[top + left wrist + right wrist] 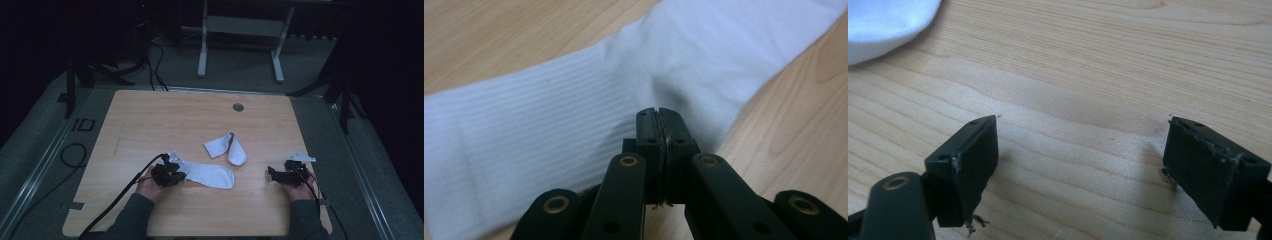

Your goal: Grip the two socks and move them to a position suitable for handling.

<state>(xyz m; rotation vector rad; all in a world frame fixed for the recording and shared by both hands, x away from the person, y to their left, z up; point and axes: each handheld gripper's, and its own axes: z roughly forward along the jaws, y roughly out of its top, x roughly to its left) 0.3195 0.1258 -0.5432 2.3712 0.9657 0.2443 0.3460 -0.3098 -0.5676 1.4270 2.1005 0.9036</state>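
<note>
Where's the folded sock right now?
In the high view the folded sock lies near the table's centre, just beyond the flat sock that the left tool pinches, and left of the open right tool.

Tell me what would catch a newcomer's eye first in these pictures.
Two white socks stand out on the pale wooden table: a folded sock near the middle and a flat sock closer to the person. The left hand-held gripper has its jaws shut on the flat sock's end, while the right hand-held gripper rests open on bare wood at the right.
</note>
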